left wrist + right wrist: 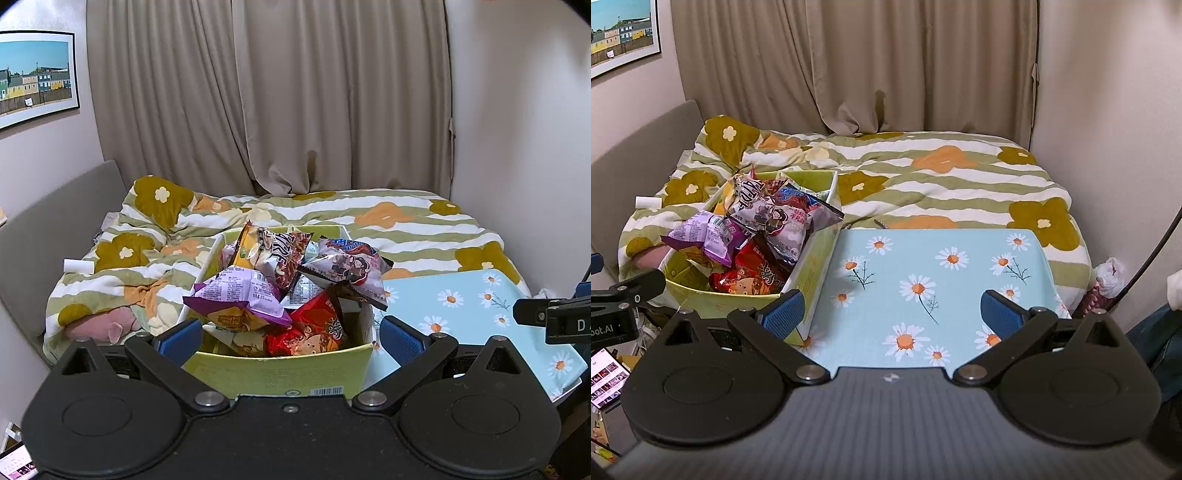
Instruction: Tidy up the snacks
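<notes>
— On the bed (pixel 945 173), at the left edge of the daisy-print table (pixel 923 258): what is sitting there?

— A yellow-green cardboard box (pixel 280 373) is standing just beside the table's left edge, its long side touching or nearly touching it; which, I cannot tell. Snack bags are heaping above its rim.

— Which bags are showing?

— A purple bag (pixel 240 295) is lying at the near left of the pile, a red bag (pixel 314 328) is sitting low at the near right, a pale bag with a cartoon figure (pixel 351 269) is tilting over the right wall toward the table, and an orange-and-black bag (pixel 269 251) is standing at the back.

— And the left gripper (pixel 291 334)?

— It is hanging wide apart and holding nothing, its blue pads (pixel 181 338) framing the near end of the box from either side.

— The right gripper (pixel 892 314)?

— Also spread wide and holding nothing, it is hovering over the near edge of the table; its left pad (pixel 785 314) is showing in front of the box's near right corner, the other over the daisy print.

— Anything else in frame?

— A floral striped duvet is covering the bed, beige curtains (pixel 273 92) are hanging behind it, and a framed picture of coloured houses (pixel 35 77) is hanging on the left wall.
</notes>
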Demonstrator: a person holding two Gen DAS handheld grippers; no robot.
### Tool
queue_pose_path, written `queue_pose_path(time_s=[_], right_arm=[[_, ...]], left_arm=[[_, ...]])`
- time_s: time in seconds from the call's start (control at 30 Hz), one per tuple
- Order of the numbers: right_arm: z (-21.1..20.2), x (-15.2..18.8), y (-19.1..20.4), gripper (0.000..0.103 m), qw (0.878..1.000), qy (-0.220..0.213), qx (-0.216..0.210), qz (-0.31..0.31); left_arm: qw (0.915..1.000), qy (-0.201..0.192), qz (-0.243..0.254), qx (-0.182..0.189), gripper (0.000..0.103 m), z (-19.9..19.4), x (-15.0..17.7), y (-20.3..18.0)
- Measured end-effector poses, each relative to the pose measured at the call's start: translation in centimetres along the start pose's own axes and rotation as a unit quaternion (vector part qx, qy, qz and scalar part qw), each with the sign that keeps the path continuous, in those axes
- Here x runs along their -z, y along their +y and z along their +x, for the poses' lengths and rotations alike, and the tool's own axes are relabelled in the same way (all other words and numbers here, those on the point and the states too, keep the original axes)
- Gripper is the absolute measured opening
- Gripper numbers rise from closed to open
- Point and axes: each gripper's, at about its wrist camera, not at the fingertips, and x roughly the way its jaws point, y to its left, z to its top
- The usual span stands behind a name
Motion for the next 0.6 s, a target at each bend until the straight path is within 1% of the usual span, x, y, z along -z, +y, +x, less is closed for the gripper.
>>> queue_pose_path(time_s=[0.37,0.6], right_arm=[[0.1,0.0,-0.1,0.103,1.0,0.001,-0.001,0.0],[0.2,0.0,-0.1,0.103,1.0,0.001,0.001,0.001]], left_arm=[[1.0,0.003,0.002,-0.005,0.103,0.6,-0.2,0.4],[1.0,0.002,0.006,-0.002,0.103,1.1,-0.4,0.4]])
